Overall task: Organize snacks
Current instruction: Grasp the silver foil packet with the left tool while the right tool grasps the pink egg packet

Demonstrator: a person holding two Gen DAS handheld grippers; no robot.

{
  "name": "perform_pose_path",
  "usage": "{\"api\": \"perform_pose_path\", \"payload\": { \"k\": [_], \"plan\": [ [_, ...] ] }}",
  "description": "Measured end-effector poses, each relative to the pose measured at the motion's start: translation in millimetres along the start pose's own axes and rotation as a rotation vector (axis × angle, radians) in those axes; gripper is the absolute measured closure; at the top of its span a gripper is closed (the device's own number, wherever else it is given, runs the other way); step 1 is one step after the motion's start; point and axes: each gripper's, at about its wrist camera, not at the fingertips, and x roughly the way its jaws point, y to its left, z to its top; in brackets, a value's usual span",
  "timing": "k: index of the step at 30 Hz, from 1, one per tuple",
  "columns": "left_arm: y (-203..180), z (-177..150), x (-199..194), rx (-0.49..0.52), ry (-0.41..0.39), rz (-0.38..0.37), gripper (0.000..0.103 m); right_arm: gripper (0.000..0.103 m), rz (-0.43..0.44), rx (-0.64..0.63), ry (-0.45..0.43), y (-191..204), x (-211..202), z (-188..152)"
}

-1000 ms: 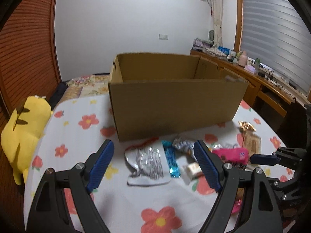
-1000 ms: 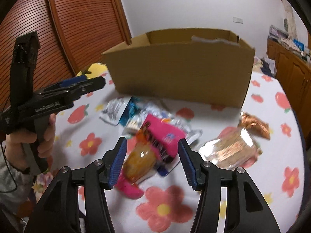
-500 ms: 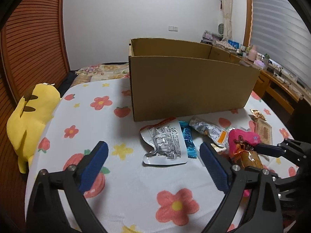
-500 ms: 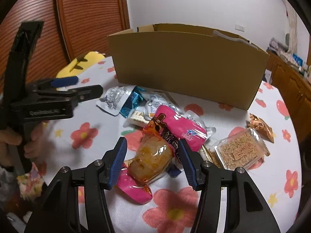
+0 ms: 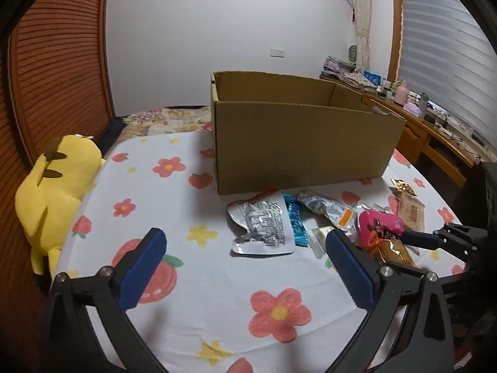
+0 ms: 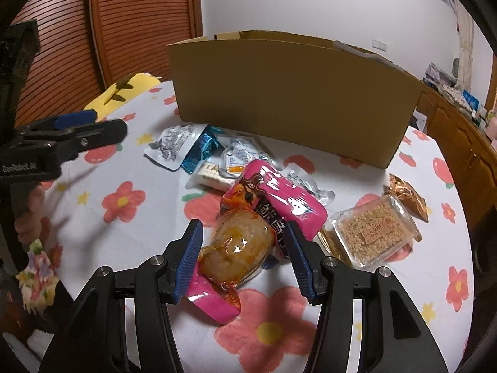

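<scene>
1. Two views are given, and the left wrist view is taken first. The left gripper (image 5: 245, 269) is held low over the white tablecloth with red flowers (image 5: 186, 267), and its blue jaws are spread wide with nothing between them.
2. A big open brown cardboard box (image 5: 298, 146) is seen at the back of the table. A silver foil snack bag (image 5: 264, 223) and a thin blue shiny wrapper (image 5: 295, 223) are laid just in front of it.
3. A soft yellow plush toy (image 5: 52, 195) is seen at the left edge of the table.
4. The right gripper (image 5: 413, 237) is seen at the far right, next to the pink snack pack with an orange see-through part (image 5: 380, 231).
5. In the right wrist view, the right gripper (image 6: 243, 256) is placed around the pink snack pack (image 6: 248, 230). Its jaws are spread, one on each side of the orange part; whether the pack is touched cannot be told.
6. A clear packet of brown crumbly biscuit (image 6: 374, 231) is laid just right of the pink pack. A small gold wrapper (image 6: 407, 195) is seen behind it.
</scene>
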Motion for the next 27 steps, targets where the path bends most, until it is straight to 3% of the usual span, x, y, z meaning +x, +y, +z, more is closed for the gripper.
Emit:
{"api": "perform_pose_path", "payload": {
  "k": [7,11,17,27],
  "plan": [
    [0,0,-1,0.026,-0.037,0.042,0.0,0.048,0.014,0.023,0.027,-11,-2,-10],
    [-2,-1,4,0.044,-0.026,0.021,0.0,0.048,0.021,0.048,0.043,-21,-1,-15],
    [0,0,19,0.03,0.045,-0.043,0.0,0.048,0.048,0.062,0.047,-25,1,-16],
    [2,9,52,0.008,0.135,-0.075,0.002,0.047,0.054,0.039,0.036,-23,7,-14]
  ]
}}
